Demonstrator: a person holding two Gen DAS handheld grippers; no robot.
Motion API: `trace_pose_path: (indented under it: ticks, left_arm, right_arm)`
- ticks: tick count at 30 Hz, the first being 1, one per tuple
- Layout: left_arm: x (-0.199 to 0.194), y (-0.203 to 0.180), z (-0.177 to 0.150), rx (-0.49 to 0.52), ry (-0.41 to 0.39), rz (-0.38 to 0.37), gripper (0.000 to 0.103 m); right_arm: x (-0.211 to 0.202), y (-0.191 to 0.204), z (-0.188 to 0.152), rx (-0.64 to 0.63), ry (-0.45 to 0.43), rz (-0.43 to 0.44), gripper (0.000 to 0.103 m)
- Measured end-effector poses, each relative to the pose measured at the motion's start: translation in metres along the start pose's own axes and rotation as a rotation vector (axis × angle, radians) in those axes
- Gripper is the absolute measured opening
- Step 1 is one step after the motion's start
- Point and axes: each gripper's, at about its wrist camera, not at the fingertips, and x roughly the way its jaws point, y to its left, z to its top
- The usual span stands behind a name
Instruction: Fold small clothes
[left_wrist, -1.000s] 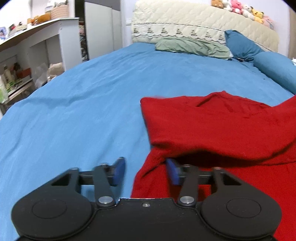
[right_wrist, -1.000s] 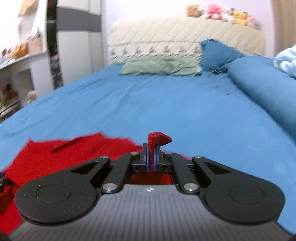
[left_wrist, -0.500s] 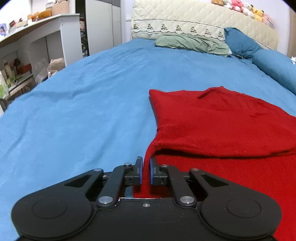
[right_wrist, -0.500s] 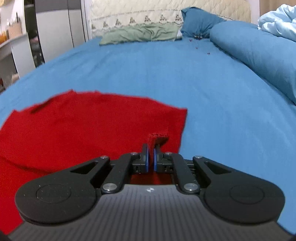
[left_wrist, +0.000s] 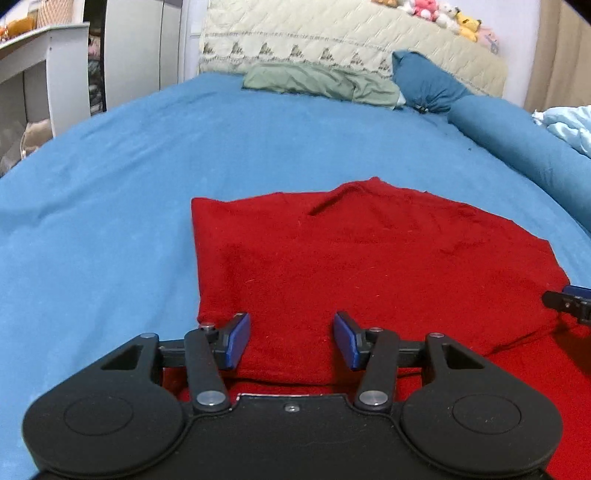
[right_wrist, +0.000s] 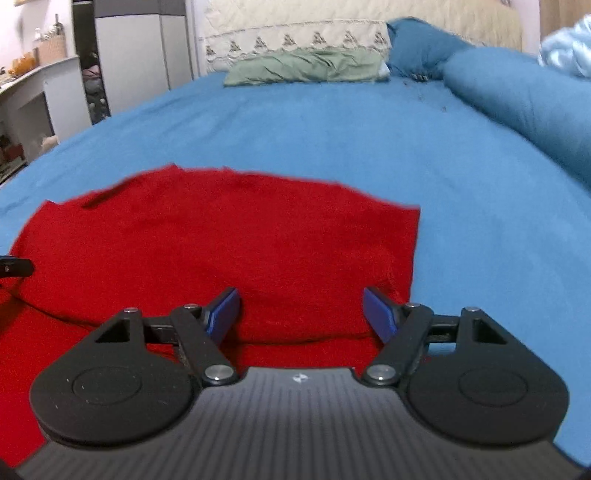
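Both our tongs gape over the folded red garment.

Our left tongs (left_wrist: 291, 339) and right tongs (right_wrist: 301, 314) stand wide apart, gripping nothing; the garment (left_wrist: 369, 266) lies doubled on the bed (left_wrist: 110, 184) just ahead of and beneath both.

Ahead of you: open blue bedsheet (right_wrist: 332, 125) mid-frame. Obstacles: green pillow (right_wrist: 306, 68) top centre, blue bolster (right_wrist: 517, 96) upper right, white shelving (left_wrist: 44, 74) upper left.
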Motion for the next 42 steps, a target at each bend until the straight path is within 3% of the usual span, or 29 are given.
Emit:
trace_pose_path:
  ticks: [4,7,10,12,18,23,25,29,30,35,40,42]
  left_arm:
    - [-0.002,0.002,0.002,-0.014,0.006,0.004,0.055]
    - [-0.002,-0.002,0.003,-0.004,0.008,0.013,0.055]
    - [-0.002,-0.006,0.004,0.004,0.009,0.021,0.055]
    - [-0.002,-0.005,0.004,0.002,0.012,0.017,0.056]
    - [-0.011,-0.007,0.011,-0.005,0.023,0.031,0.055]
    - [-0.073,-0.025,0.024,0.023,-0.031,0.046,0.058]
    - [-0.110,-0.032,0.027,0.035,-0.048,0.056,0.065]
    - [-0.180,-0.039,0.022,0.041,-0.053,0.053,0.095]
    - [-0.197,-0.039,0.017,0.037,-0.052,0.047,0.097]
    - [-0.252,-0.034,-0.023,0.011,0.017,0.027,0.097]
    - [-0.271,-0.023,-0.078,-0.054,0.130,-0.014,0.095]
    - [-0.271,-0.022,-0.099,-0.063,0.167,0.004,0.093]
  right_arm:
    - [-0.006,-0.002,0.002,0.028,-0.019,0.008,0.090]
    - [-0.010,0.000,0.020,0.034,-0.080,0.026,0.091]
    - [0.018,0.004,0.038,0.022,-0.014,0.057,0.091]
    - [0.040,0.001,0.041,0.018,0.029,0.021,0.091]
    - [0.046,-0.011,0.055,0.044,0.008,-0.018,0.093]
    - [-0.032,-0.016,0.062,0.053,-0.062,0.032,0.093]
    - [-0.078,-0.020,0.064,0.051,-0.084,0.039,0.093]
    - [-0.177,-0.033,0.059,0.058,-0.098,0.053,0.103]
    - [-0.198,-0.035,0.055,0.058,-0.097,0.057,0.103]
    - [-0.288,-0.040,0.016,0.042,-0.023,0.048,0.103]
    - [-0.334,-0.035,-0.045,0.049,0.068,0.000,0.103]
    - [-0.342,-0.031,-0.073,0.064,0.107,-0.017,0.103]
